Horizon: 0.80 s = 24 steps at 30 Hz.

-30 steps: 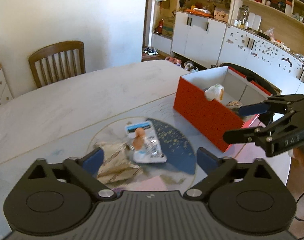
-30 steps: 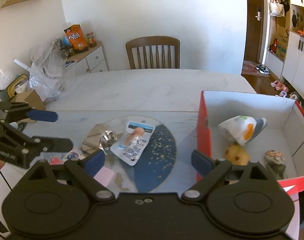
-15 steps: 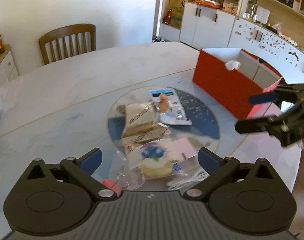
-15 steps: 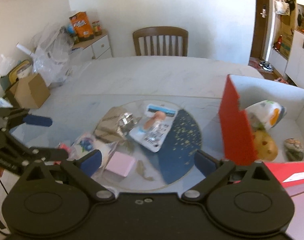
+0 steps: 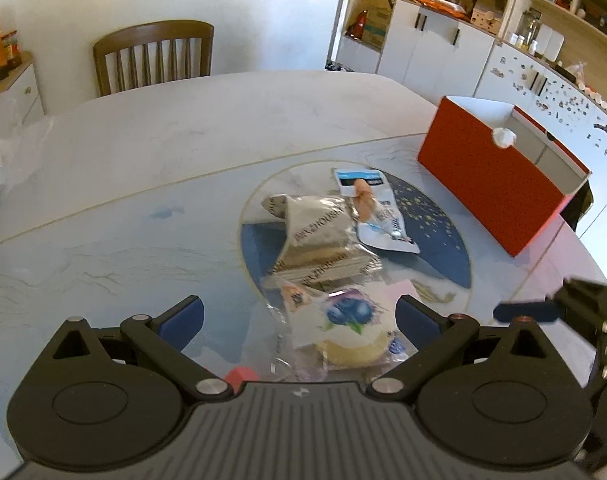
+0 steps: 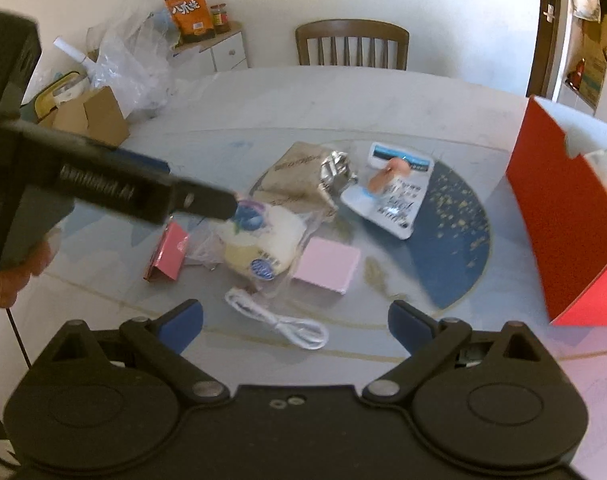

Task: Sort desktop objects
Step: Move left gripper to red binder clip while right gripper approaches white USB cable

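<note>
Both grippers hang over the near edge of the marbled surface (image 5: pixel 151 152) with their blue-padded fingers spread wide and nothing between them. The left gripper (image 5: pixel 299 318) sits above a clear-wrapped cake with a blueberry label (image 5: pixel 349 330), and in the right wrist view one of its fingers reaches to the far side of that same cake (image 6: pixel 263 240).

The right gripper (image 6: pixel 295 316) is just short of a coiled white cable (image 6: pixel 281 322). Beyond the cable lies a pink pad (image 6: pixel 327 266), with a folded pink card (image 6: pixel 167 252) on the left side of the cake.

Farther in, on the round blue-and-gold inlay, a crumpled brown-and-silver snack bag (image 5: pixel 319 236) overlaps the edge of a white blister pack holding an orange item (image 5: pixel 373 210) (its label is too blurred to read).

The red box (image 5: pixel 491 184) stands open at the right side of the surface, well apart from the loose things, with a white wrapped item (image 5: pixel 503 137) showing over its rim. A wooden chair (image 6: pixel 351 44) stands at the far side.
</note>
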Tool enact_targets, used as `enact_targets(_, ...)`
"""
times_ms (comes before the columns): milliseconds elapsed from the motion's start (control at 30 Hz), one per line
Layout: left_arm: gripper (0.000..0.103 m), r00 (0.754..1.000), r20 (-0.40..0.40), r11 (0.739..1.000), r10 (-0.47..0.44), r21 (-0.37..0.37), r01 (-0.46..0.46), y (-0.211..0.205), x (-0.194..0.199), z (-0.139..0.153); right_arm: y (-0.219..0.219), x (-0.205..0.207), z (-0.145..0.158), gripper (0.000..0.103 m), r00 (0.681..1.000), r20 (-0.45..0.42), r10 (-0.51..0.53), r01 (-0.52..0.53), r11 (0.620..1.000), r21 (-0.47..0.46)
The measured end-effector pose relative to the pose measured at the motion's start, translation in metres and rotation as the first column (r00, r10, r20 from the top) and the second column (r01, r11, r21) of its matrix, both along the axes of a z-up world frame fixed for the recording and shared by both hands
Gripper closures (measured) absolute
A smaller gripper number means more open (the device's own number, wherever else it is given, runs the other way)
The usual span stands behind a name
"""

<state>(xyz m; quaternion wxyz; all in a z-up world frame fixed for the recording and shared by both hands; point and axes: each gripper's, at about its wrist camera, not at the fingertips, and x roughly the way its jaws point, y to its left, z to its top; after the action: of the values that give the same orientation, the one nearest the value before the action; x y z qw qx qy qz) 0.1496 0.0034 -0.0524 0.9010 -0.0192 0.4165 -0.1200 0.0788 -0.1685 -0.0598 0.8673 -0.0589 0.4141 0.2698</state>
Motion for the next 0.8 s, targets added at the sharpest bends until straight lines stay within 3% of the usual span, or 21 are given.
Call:
enact_targets(500,0.000,1.000,-0.006,0.998,-0.007,0.064,0.007,0.021,-0.019,-0.015,0.022,0.012,-0.028,0.006,0.991,-0.054,-0.119,0.120,0.993,0.016)
enact_targets(800,0.001,0.998,0.002,0.992,-0.063,0.106,0.062,0.023,-0.035,-0.037,0.028,0.013,-0.036,0.019,0.998,-0.015,-0.057,0.057,0.997,-0.053)
